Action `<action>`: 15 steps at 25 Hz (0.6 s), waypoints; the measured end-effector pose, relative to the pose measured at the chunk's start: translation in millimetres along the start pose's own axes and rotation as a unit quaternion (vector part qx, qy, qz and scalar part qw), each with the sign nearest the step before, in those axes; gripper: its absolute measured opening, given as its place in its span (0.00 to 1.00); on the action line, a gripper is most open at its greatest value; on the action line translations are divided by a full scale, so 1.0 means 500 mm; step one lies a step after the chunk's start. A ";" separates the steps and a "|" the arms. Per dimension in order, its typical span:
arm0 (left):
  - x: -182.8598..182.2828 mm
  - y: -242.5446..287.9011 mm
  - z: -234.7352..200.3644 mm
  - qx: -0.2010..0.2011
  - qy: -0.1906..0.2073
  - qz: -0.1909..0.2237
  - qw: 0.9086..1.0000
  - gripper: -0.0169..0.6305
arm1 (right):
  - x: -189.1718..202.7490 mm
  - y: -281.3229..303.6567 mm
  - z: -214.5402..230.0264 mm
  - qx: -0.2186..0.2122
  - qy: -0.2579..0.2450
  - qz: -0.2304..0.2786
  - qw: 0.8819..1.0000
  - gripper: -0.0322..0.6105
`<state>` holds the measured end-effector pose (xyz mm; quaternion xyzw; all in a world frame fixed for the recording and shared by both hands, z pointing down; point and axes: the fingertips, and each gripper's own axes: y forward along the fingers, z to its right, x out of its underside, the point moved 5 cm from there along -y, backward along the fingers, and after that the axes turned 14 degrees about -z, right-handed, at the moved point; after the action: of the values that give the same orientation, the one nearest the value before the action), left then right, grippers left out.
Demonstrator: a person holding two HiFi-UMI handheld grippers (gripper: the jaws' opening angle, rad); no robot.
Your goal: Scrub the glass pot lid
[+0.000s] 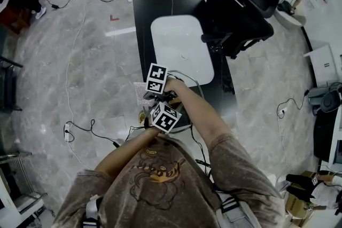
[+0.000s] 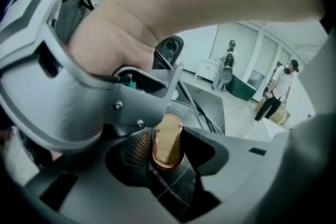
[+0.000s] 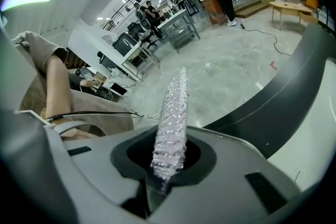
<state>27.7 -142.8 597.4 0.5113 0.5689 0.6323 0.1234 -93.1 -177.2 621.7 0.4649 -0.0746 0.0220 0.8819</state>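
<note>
The round, clear glass pot lid (image 1: 196,84) sits at the middle of the head view, over the near edge of the black worktop (image 1: 141,24). Only an arc of its rim shows past the hands. I cannot tell whether it rests on the worktop or is lifted off it.

The lid's copper-coloured knob (image 2: 168,141) is clamped between the jaws of the left claw (image 2: 168,150), with the glass showing just below it. The right claw (image 3: 170,150) is closed on a glittering silver mesh scrubber (image 3: 176,113), which sticks out beyond the jaws as a long strip.

As I read it, this is the start of the scrubbing. The lid is steadied by its knob and the scrubber is close by, though no view shows it touching the glass. The next move calls for laying the mesh flat on the glass and rubbing it round, while the left grip keeps the lid from twisting on its small knob.

Both claws slant downward and stand close together. In the head view the right one is just above the left, with the right forearm (image 1: 200,115) reaching in from the lower right. The right hand (image 2: 115,39) fills the upper left of the left gripper view.

Beyond them are a white rectangular basin (image 1: 181,40) and, at upper right, a black office chair (image 1: 240,2).
</note>
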 end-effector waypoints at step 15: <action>0.002 0.001 -0.002 -0.004 0.003 -0.002 1.000 0.32 | 0.111 -0.086 0.073 0.048 0.070 0.069 0.994 0.17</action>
<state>26.5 -142.9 598.6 0.5078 0.5676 0.6360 0.1244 -37.4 -233.3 615.1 0.4982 -0.0435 0.1184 0.8578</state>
